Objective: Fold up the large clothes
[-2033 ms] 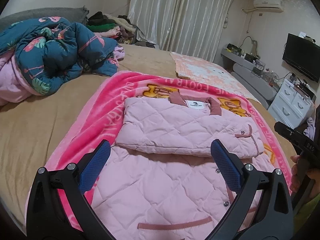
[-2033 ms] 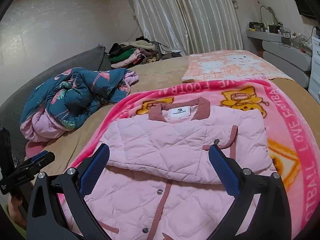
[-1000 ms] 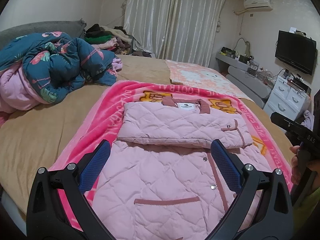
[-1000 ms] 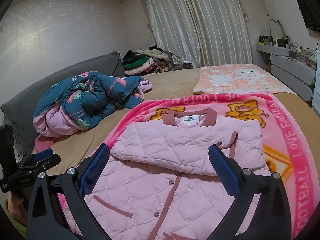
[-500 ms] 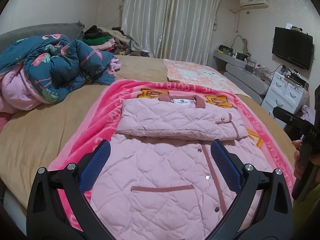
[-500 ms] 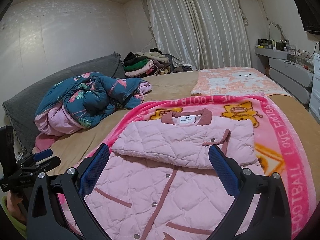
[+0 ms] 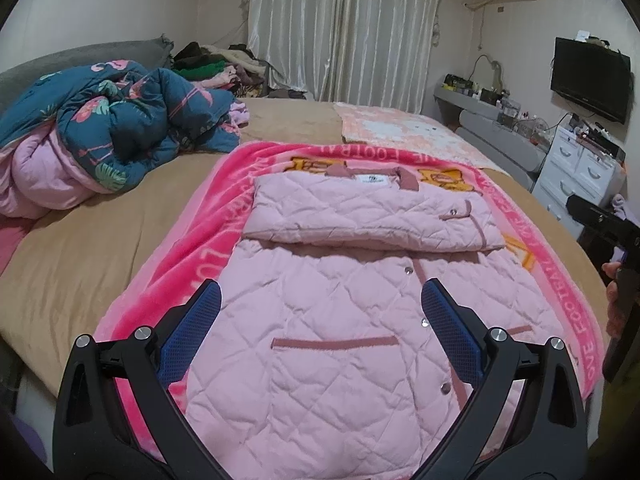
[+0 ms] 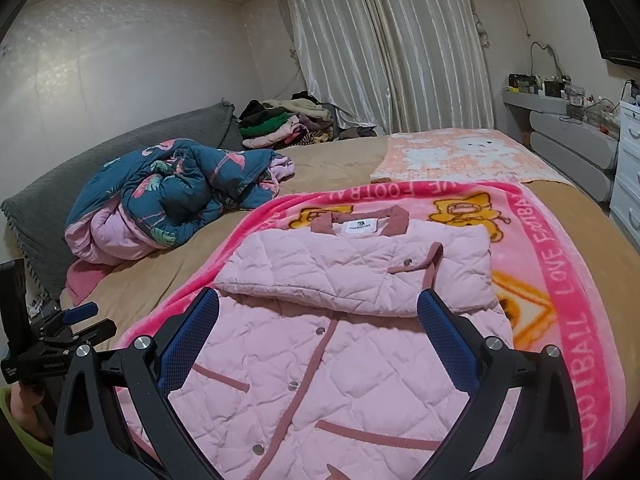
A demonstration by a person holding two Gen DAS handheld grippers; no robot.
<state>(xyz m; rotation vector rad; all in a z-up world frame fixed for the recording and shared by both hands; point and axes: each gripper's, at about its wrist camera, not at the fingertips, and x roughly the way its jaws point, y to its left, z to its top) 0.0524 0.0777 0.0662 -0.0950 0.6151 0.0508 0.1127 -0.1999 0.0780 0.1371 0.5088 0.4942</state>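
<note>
One jacket (image 7: 340, 320) is laid at frame centre on the pink blanket (image 7: 180, 248) over the bed (image 7: 80, 240), sleeves folded across the chest. It is judged soft, puffy and light; the quilting is expected to spring back, so folds must be pressed. A hold is best taken at the two hem corners, lower frame. Left claw (image 7: 320, 328) and right claw (image 8: 318, 328) are both held apart, empty, above the lower jacket. Counted: one jacket, one blanket, two claws, one quilt (image 7: 100, 128) at upper left.
</note>
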